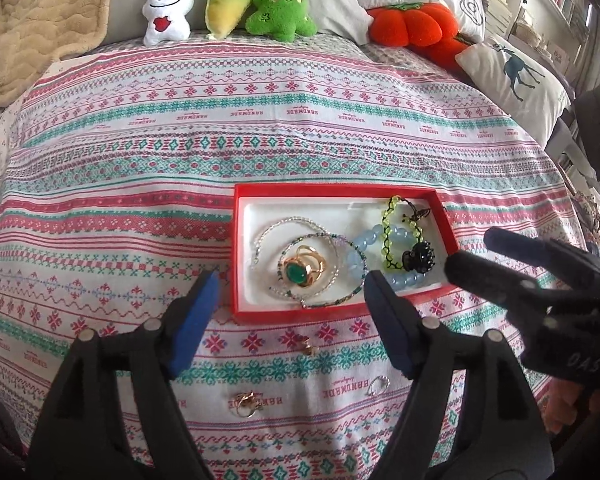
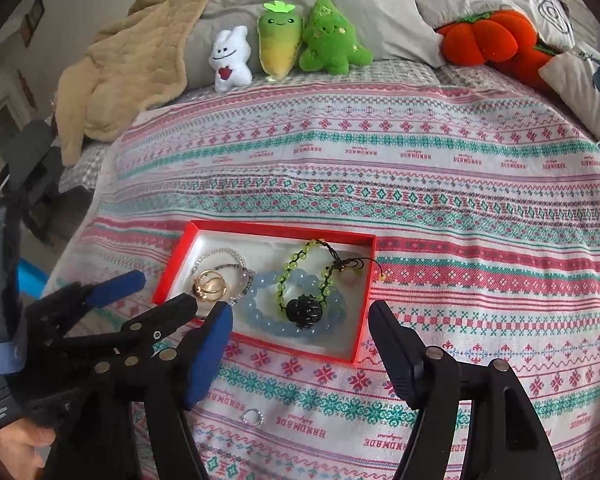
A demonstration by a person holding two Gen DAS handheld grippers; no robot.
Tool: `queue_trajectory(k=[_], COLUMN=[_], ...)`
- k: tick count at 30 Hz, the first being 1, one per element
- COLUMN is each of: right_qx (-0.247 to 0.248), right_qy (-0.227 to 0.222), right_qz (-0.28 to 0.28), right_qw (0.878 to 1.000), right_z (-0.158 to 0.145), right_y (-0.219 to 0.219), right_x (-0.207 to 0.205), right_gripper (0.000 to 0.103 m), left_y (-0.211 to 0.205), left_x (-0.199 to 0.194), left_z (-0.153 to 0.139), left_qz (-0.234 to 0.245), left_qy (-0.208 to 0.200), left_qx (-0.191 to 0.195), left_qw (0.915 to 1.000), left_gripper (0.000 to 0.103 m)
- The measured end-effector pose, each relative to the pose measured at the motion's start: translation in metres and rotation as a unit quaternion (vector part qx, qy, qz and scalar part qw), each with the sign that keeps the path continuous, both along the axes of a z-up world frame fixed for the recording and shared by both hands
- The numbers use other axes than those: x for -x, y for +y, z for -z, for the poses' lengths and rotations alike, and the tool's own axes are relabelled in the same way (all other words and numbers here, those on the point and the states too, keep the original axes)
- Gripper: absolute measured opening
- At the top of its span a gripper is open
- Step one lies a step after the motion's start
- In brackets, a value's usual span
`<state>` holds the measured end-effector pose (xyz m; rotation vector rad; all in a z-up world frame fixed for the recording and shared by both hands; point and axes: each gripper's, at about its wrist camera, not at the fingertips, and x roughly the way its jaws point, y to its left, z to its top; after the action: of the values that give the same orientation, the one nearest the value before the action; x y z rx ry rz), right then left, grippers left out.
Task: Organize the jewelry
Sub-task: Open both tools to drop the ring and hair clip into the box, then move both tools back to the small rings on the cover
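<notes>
Tongs both spread, pinching nothing. Silver ring loose on bedspread, just short of red box near edge, nearer right gripper than left gripper.

Both wrist cams angled down, close, sharing red tray.

Bedspread: woven cloth, matt. Red box: matt card, white lining. Green-stone ring: glossy gold metal. Blue bead bracelet: glassy, translucent. Plush toys, upper frame: fuzzy. Gripper pads: matt blue rubber.
</notes>
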<state>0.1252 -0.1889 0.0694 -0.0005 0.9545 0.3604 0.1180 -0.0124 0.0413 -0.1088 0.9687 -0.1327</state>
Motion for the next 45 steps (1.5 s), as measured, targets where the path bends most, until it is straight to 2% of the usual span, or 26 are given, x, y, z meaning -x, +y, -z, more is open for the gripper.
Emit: queue_trajectory(k=[12, 26, 39, 45], right_qx=[0.007, 0.020, 0.049, 0.076], right_qy=[-0.006, 0.002, 0.019, 0.029], right_qz=[-0.012, 0.000, -0.005, -0.018], right_qw=[1.000, 1.000, 0.999, 0.997], right_z=[-0.011, -0.003, 0.019, 0.032], right_y=[-0.003, -0.014, -0.014, -0.008], right_x=[0.025, 0.050, 0.060, 0.062], right_gripper=[0.074, 0.077, 0.079, 0.079], left_y=[0.010, 0.022, 0.045, 0.042], left_x=[0.019, 0.048, 0.055, 0.061], left_z=[-0.006, -0.007, 0.021, 0.035], left_qz=[-0.001, -0.002, -0.011, 0.022], left_qy=[0.012, 0.023, 0.049, 0.044], left_qx=[-0.004, -0.001, -0.026, -0.018], left_qw=[0.9999, 0.9997, 0.9984, 0.9986], left_gripper=[0.079, 0.080, 0.080, 0.078])
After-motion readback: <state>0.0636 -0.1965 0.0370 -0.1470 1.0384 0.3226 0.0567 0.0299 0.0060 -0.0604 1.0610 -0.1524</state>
